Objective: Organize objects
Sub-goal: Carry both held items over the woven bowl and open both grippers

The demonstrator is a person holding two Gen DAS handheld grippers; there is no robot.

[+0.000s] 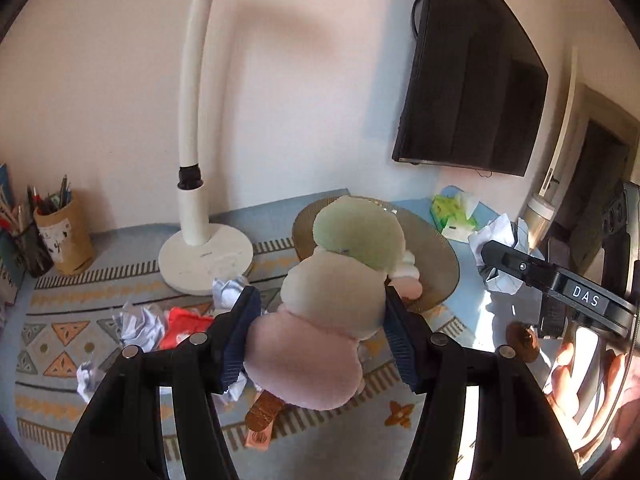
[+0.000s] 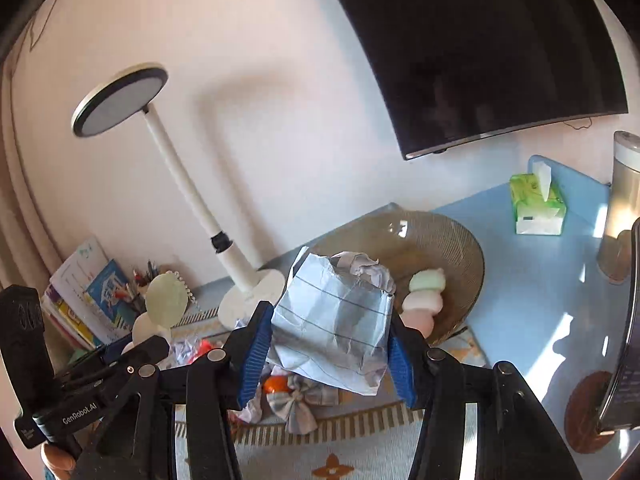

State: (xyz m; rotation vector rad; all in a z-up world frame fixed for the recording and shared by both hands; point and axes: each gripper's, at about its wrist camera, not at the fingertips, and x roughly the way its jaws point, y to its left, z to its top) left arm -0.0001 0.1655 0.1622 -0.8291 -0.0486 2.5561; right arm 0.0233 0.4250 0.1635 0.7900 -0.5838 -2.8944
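Your left hand-held gripper (image 1: 320, 332) is pinching a soft plush toy stacked in green, cream and pink lobes (image 1: 332, 300), holding it up just in front of the brown ribbed glass bowl (image 1: 440, 256) on the counter. Your right hand-held gripper (image 2: 324, 344) is clamping a crumpled sheet of lined white paper (image 2: 336, 320), raised above the patterned mat (image 2: 360, 440). A second green, white and pink plush (image 2: 424, 296) is lying inside the bowl. More crumpled paper balls (image 1: 140, 324) are sitting on the mat near the white desk lamp (image 1: 192, 152).
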